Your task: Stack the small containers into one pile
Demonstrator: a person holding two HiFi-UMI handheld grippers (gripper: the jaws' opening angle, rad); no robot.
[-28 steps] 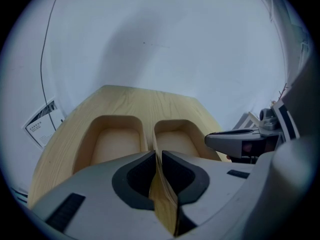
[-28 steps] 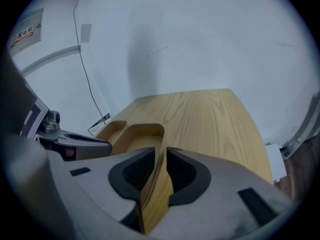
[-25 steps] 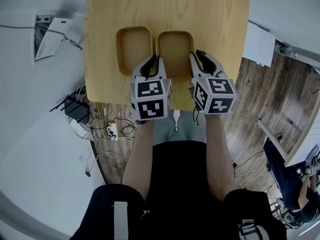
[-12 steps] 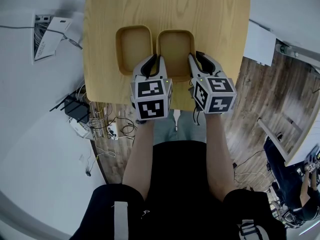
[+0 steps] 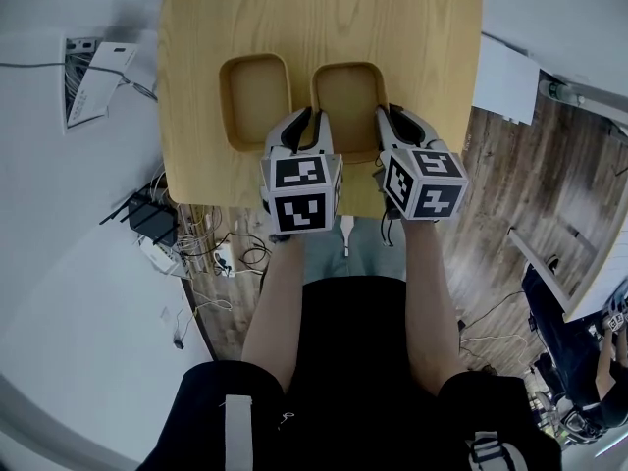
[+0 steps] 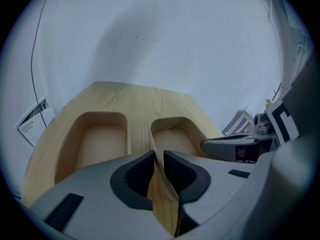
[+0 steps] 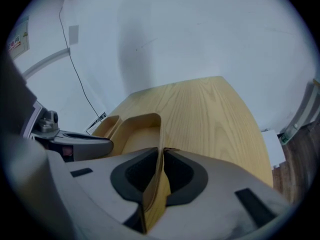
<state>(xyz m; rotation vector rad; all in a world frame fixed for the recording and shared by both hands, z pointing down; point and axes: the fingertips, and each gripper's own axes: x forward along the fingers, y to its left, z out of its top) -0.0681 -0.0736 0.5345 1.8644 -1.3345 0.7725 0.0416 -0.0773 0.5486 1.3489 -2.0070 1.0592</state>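
Two small wooden containers lie side by side on the wooden table [image 5: 412, 27]. The left container [image 5: 255, 101] [image 6: 97, 141] [image 7: 104, 126] stands free. The right container [image 5: 348, 101] [image 6: 172, 136] [image 7: 137, 134] is held from both sides. My left gripper [image 5: 312, 128] [image 6: 156, 164] is shut on its left wall, and my right gripper [image 5: 386, 124] [image 7: 161, 166] is shut on its right wall. A narrow gap separates the two containers. Whether the held one is off the table I cannot tell.
The table's near edge runs just under the grippers. Its far half [image 6: 145, 96] is bare wood. Cables and a black box [image 5: 152, 222] lie on the floor at the left, with a white leaflet [image 5: 93, 77] beyond. A person [image 5: 579, 361] is at the lower right.
Both grippers and the held right container have shifted slightly to the right, widening the gap to the left container. Both grips are unchanged.
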